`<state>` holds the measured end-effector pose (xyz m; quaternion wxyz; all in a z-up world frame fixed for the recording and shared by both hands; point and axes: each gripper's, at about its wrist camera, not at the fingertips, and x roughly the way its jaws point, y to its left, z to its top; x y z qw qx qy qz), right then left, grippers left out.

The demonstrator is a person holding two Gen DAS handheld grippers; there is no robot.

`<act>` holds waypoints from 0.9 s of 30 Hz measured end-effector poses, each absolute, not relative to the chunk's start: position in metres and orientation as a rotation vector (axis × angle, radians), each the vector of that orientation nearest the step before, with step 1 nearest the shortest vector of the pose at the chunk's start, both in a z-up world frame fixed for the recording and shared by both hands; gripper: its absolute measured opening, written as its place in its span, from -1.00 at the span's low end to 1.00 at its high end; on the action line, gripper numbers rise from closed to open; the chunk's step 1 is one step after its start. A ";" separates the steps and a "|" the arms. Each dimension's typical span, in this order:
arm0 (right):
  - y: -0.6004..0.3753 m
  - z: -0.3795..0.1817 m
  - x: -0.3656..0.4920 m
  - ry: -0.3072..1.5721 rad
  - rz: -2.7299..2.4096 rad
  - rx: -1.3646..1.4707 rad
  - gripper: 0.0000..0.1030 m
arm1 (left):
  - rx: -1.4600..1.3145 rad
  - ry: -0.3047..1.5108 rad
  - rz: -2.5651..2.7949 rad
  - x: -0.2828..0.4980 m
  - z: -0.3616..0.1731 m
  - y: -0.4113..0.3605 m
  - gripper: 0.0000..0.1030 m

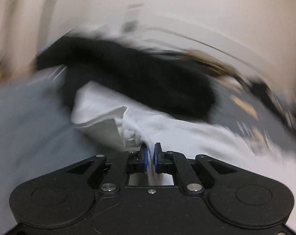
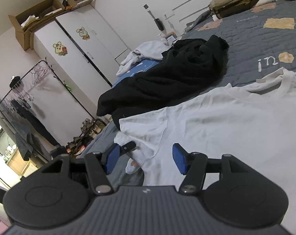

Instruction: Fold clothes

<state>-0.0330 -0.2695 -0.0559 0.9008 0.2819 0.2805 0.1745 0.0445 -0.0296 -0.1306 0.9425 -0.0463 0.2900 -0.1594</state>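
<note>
Currently the left gripper (image 1: 151, 157) pinches the white shirt (image 1: 187, 135) on the bed (image 2: 245, 33), while the right gripper (image 2: 146, 159) hovers released above it.

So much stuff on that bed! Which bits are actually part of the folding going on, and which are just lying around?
Part of the job:
- white T-shirt, spread on the bed
- left gripper, jaws pinched on the shirt's fabric
- right gripper, jaws open over the shirt

Just lying about:
- black garment, heaped beside the shirt
- folded brown clothes
- grey quilt
- cardboard boxes on the wardrobe
- clothes rack
</note>
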 end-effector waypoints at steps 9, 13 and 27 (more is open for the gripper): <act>-0.304 -0.058 -0.032 0.565 0.289 0.629 0.16 | 0.542 0.524 -0.683 -0.004 -0.134 -0.126 -0.81; -0.311 -0.063 -0.028 0.584 0.284 0.636 0.16 | 0.516 0.563 -0.725 -0.008 -0.128 -0.117 -0.38; -0.319 -0.096 -0.016 0.669 0.197 0.624 0.17 | 0.147 0.627 -0.617 0.016 -0.103 -0.075 -0.60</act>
